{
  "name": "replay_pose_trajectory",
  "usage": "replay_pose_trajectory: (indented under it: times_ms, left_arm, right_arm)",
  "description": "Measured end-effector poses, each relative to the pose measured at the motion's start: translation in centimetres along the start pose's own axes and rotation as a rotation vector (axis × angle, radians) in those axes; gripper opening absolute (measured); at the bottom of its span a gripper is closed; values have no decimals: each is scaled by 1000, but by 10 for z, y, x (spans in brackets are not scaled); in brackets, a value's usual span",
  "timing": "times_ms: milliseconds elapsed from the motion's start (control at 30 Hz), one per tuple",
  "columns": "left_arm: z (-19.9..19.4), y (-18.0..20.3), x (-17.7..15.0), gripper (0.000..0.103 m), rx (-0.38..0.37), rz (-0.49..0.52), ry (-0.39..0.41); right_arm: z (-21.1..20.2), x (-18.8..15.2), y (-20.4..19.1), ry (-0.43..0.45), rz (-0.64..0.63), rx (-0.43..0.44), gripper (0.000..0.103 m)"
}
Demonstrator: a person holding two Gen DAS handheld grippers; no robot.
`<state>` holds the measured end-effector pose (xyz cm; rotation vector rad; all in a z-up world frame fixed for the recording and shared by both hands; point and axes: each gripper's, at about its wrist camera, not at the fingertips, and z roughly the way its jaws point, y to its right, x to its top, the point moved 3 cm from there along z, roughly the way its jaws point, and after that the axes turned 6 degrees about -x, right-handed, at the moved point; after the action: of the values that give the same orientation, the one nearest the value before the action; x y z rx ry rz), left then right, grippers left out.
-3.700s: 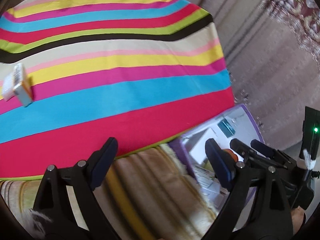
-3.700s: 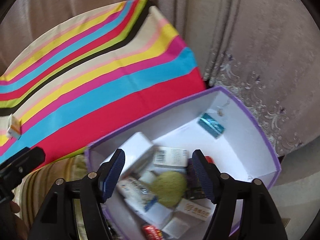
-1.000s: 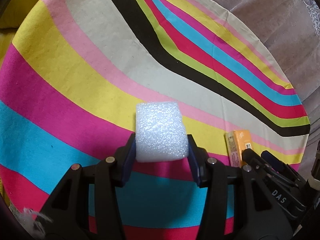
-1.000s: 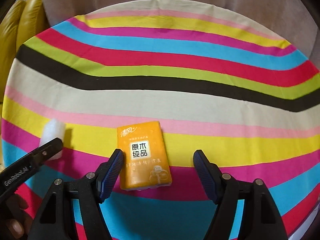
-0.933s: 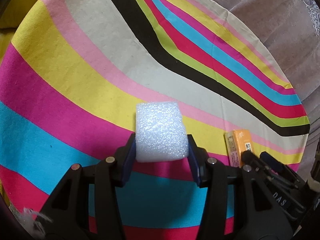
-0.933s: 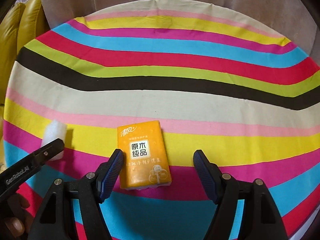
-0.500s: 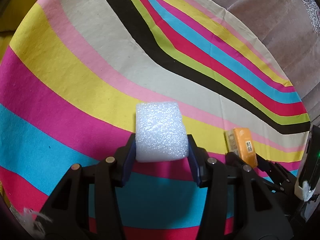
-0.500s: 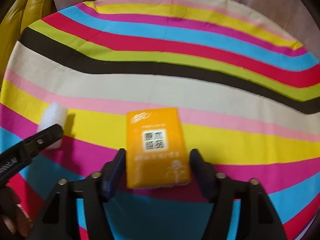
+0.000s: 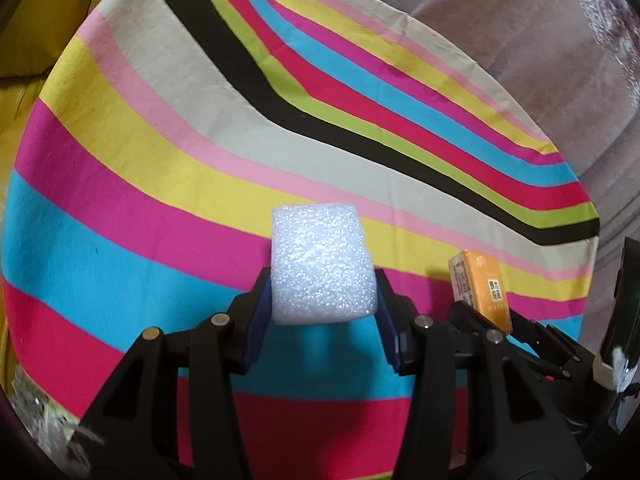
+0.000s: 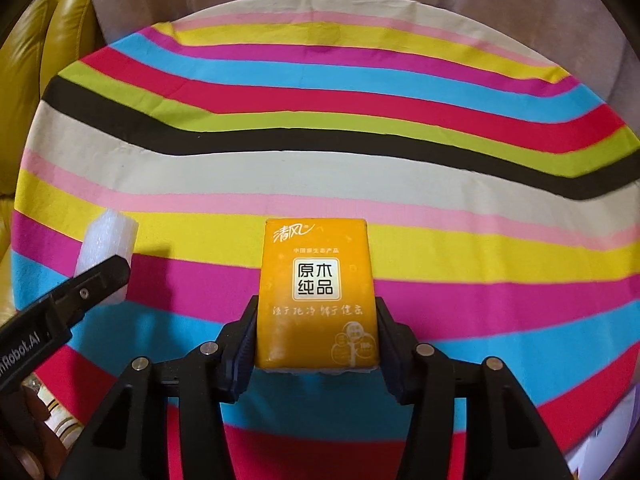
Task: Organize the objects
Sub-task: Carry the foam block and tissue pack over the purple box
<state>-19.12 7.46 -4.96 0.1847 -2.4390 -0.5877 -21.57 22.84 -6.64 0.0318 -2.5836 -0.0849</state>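
Right gripper [image 10: 316, 332]: jaws had just been closing and were clamped on the orange tissue pack [image 10: 316, 292], pads pressing on both long sides near its lower end. The pack's long axis ran along the fingers, printed face up, logo end pointing away from the camera toward the far edge of the striped tablecloth [image 10: 320, 168]. The pack sat over the yellow and magenta stripes, toward the near edge of the cloth; contact with the cloth could not be told.

Left gripper [image 9: 324, 312]: jaws clenched on the white foam block [image 9: 322, 264], pads on its two side faces at the lower part. The block stood out forward past the fingertips, long axis roughly along the fingers, over the magenta and blue stripes.

In the right wrist view the foam block [image 10: 106, 246] showed at the left edge of the cloth behind a left finger. In the left wrist view the tissue pack [image 9: 480, 286] showed near the right edge.

Versus a second earlier: the right jaws stood wide around the pack, not touching, with the pack lying slightly skewed; now it was squared up between the pads. The left grip on the foam looked unchanged.
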Motion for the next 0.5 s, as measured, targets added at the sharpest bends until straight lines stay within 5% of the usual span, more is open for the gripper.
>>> replay_pose_trajectory:
  times_ms: [500]
  left_arm:
    - [-17,74,-45,52,-91,110,-67]
  right_arm:
    - [-51,-51,72,-6,128,-71,53]
